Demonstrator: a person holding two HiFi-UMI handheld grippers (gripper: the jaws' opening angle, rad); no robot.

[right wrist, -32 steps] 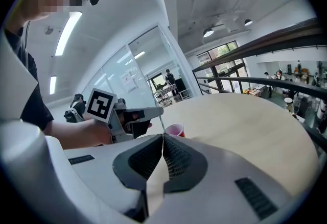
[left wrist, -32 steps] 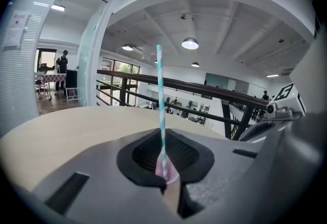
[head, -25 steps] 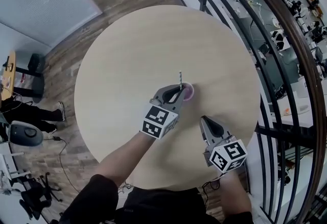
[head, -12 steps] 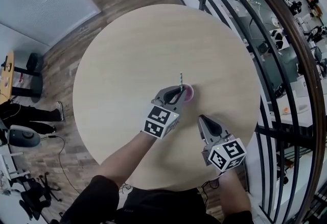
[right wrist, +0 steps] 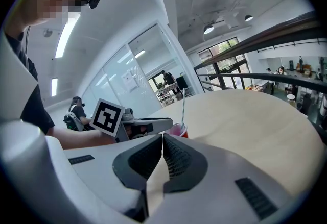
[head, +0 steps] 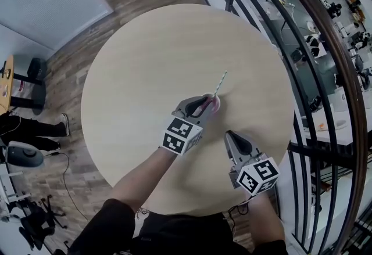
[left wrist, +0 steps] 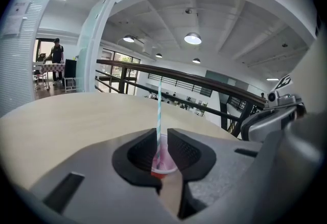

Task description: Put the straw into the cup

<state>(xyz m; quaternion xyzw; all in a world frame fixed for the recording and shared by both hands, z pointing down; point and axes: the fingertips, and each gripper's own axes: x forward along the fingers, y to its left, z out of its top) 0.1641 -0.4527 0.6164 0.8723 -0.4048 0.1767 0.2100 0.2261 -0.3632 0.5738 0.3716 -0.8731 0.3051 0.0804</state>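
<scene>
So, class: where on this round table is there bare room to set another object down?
Bare: the far half of the table beyond the cup, and the left stretch towards its rim. Crowded: the near right, where the left gripper, jaws just opening with the straw between them, meets the cup, and the right gripper sits.

The round table point(head: 145, 62) lies bare across the upper and left parts of the frame, open to a reach. Only the cup point(head: 214, 106) with its leaning straw point(head: 221, 81) stands right of centre. A dark railing point(head: 325, 74) hems the table's right edge.
</scene>
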